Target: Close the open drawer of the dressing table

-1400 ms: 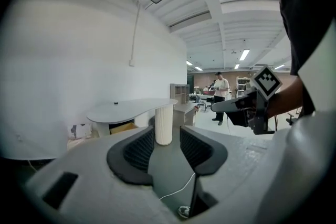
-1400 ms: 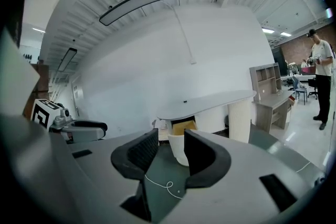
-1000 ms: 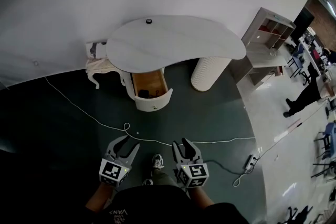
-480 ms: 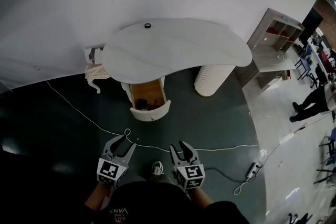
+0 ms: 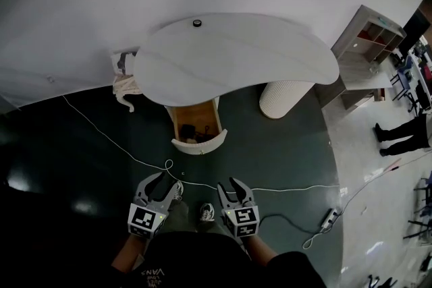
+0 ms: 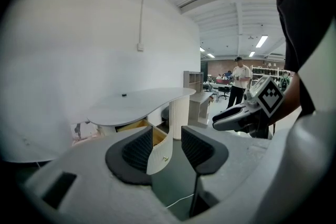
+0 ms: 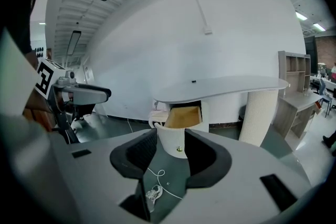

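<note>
My left gripper [image 5: 165, 180] and right gripper [image 5: 227, 184] have come forward with me, so the open drawer [image 5: 197, 135] under the dressing table [image 5: 236, 50] is closer than a second ago. It is still well apart and pulled out, so I judge I'm only approaching. The left jaws stand wide and empty. The right jaws, about half apart, have just been opening and hold nothing.

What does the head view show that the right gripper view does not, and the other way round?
Only the head view: dark items inside the open drawer and a power strip on the floor. Only the right gripper view: the drawer's gold knob and a wall box. Both: the dressing table top, ribbed pillar, white cable, left tool.
</note>
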